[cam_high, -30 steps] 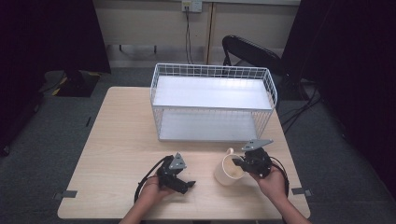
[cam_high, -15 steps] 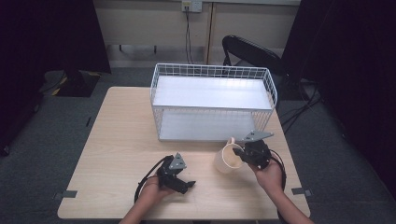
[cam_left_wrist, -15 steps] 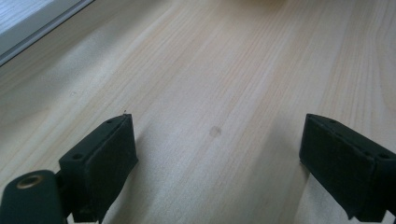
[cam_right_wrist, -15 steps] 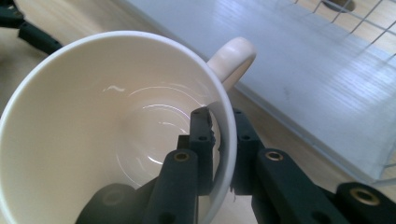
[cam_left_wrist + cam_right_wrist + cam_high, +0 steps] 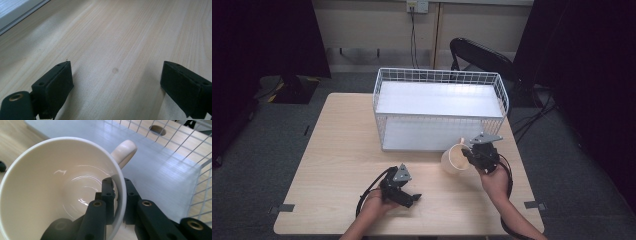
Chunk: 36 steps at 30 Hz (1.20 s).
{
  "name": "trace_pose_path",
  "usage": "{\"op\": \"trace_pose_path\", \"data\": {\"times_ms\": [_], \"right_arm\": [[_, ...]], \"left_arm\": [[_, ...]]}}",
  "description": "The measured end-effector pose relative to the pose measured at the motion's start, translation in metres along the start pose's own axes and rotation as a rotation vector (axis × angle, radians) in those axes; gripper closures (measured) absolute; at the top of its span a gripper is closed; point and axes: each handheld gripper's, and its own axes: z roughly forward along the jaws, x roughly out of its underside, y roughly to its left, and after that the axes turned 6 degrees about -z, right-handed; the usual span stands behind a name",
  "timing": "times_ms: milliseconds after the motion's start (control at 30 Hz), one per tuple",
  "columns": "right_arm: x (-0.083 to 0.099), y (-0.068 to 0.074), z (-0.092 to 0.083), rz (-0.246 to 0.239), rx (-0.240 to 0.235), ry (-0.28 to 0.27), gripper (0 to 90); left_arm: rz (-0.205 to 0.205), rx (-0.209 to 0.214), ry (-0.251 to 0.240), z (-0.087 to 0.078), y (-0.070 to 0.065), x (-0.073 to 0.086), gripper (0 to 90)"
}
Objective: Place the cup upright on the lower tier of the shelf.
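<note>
A cream mug [image 5: 453,159] hangs tipped above the table near the front right corner of the white wire basket [image 5: 439,80]. My right gripper [image 5: 473,156] is shut on the mug's rim. In the right gripper view the mug [image 5: 62,187] shows its empty inside, with one jaw inside the wall and one outside, pinching it at my right gripper [image 5: 118,200]; the handle points toward the basket. My left gripper [image 5: 412,198] rests low at the front of the table. In the left gripper view my left gripper [image 5: 116,83] stands open over bare wood.
The wire basket holds a white shelf board [image 5: 439,100] and a white floor panel [image 5: 155,170]. The light wooden table [image 5: 337,150] spreads left of both hands. A black chair [image 5: 482,55] stands behind the table.
The right hand has carried the mug up and away from the front edge, toward the basket's front right corner, tipping its mouth sideways. The left gripper has stayed put.
</note>
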Motion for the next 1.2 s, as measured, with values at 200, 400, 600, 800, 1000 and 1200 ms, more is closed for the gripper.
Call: {"op": "trace_pose_path", "data": {"times_ms": [200, 400, 600, 800, 1000, 1200], "right_arm": [[-0.002, -0.006, 0.002, 0.035, 0.043, -0.035, 83.3], [0.0, -0.008, 0.003, 0.057, 0.096, -0.073, 83.3], [0.0, -0.009, 0.008, 0.076, 0.122, -0.08, 83.3], [0.0, -0.009, 0.013, 0.085, 0.161, -0.094, 83.2], [-0.001, -0.008, 0.019, 0.084, 0.198, -0.101, 83.3], [-0.001, -0.009, 0.024, 0.096, 0.237, -0.122, 83.3]], "left_arm": [[0.0, 0.0, 0.001, 0.0, 0.0, 0.0, 10.4], [0.0, 0.0, 0.0, 0.0, 0.0, 0.0, 10.4], [0.0, 0.0, 0.0, 0.0, 0.0, 0.0, 10.4], [0.0, 0.0, 0.0, 0.0, 0.0, 0.0, 10.4], [0.0, 0.0, 0.0, 0.0, 0.0, 0.0, 10.4], [0.0, 0.0, 0.0, 0.0, 0.0, 0.0, 10.4]]}}
